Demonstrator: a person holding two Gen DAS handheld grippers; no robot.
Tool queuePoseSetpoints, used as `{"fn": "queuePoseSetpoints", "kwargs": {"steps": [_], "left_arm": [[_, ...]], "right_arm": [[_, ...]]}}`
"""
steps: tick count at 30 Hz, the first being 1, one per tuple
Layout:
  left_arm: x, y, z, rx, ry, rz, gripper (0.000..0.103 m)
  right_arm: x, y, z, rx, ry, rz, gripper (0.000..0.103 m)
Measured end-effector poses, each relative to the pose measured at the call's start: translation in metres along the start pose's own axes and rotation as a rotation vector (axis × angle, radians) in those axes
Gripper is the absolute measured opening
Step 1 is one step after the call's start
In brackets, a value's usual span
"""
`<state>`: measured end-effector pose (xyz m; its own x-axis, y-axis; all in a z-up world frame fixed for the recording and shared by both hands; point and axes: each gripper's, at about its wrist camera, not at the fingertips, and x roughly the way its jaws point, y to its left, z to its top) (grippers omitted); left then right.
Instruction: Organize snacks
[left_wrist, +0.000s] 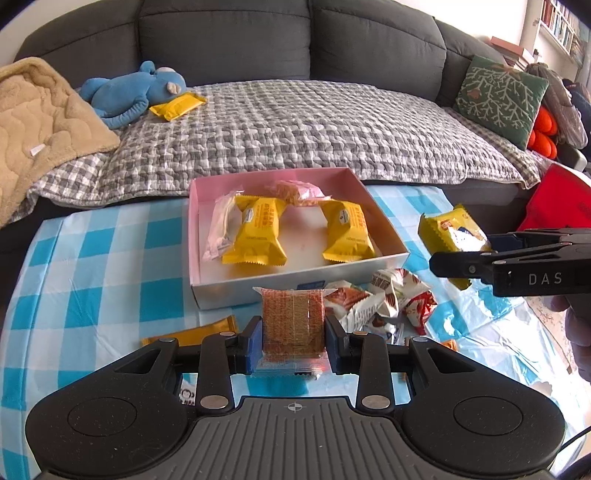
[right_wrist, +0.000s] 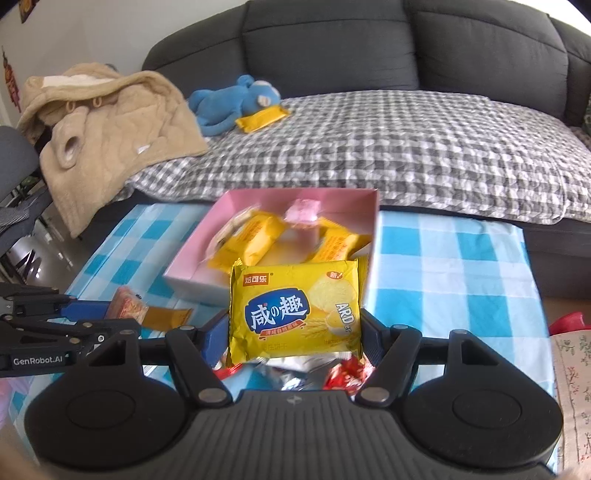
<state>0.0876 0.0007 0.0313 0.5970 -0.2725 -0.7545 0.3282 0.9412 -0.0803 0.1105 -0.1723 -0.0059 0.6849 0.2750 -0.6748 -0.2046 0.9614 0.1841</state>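
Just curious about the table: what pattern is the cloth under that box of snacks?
Blue and white checks on the tablecloth, clearest from the left wrist camera.

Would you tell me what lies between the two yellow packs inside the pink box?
Bare box floor; in the left wrist view the left yellow pack and the right one lie apart in the pink box, an orange cracker pack just behind the gap.

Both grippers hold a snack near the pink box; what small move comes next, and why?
Probably carry the left gripper forward over the pink box rim: its clear-wrapped cracker pack hangs just short of the near wall, and bare floor shows between the yellow packets inside.
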Motion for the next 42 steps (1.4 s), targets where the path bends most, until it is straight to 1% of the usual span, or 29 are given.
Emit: {"fn": "queuePoseSetpoints", "kwargs": {"steps": [4, 11, 14, 17, 21, 26, 29, 35, 39, 42], "left_arm": [[0.018, -0.001, 0.021, 0.010, 0.014, 0.018, 0.032], [0.058, -0.010, 0.054, 0.030, 0.019, 0.004, 0.032], [0.079, -0.012, 0.063, 0.038, 0.027, 0.004, 0.032], [0.099, -0.013, 0.070, 0.050, 0.031, 0.003, 0.032], [0.124, -0.014, 0.078, 0.067, 0.030, -0.006, 0.032], [0.153, -0.012, 0.082, 0.064, 0.065, 0.005, 0.032], [0.162, -0.011, 0.082, 0.071, 0.070, 0.014, 0.032], [0.169, -0.008, 0.082, 0.103, 0.072, 0.041, 0.029], [0.173, 0.000, 0.083, 0.096, 0.074, 0.055, 0.029], [0.173, 0.005, 0.082, 0.093, 0.071, 0.055, 0.029]], "right_arm": [[0.008, -0.006, 0.009, 0.015, -0.001, -0.012, 0.067], [0.034, -0.008, 0.034, -0.034, -0.013, -0.046, 0.067], [0.049, -0.014, 0.045, -0.056, -0.012, -0.064, 0.067], [0.067, -0.020, 0.055, -0.072, -0.006, -0.105, 0.067], [0.092, -0.032, 0.069, -0.055, 0.012, -0.131, 0.067], [0.119, -0.035, 0.079, -0.086, 0.029, -0.169, 0.067], [0.132, -0.032, 0.082, -0.115, 0.045, -0.189, 0.067], [0.152, -0.016, 0.078, -0.233, 0.072, -0.238, 0.067], [0.155, -0.008, 0.075, -0.258, 0.069, -0.217, 0.067], [0.156, -0.004, 0.075, -0.259, 0.078, -0.168, 0.067]]}}
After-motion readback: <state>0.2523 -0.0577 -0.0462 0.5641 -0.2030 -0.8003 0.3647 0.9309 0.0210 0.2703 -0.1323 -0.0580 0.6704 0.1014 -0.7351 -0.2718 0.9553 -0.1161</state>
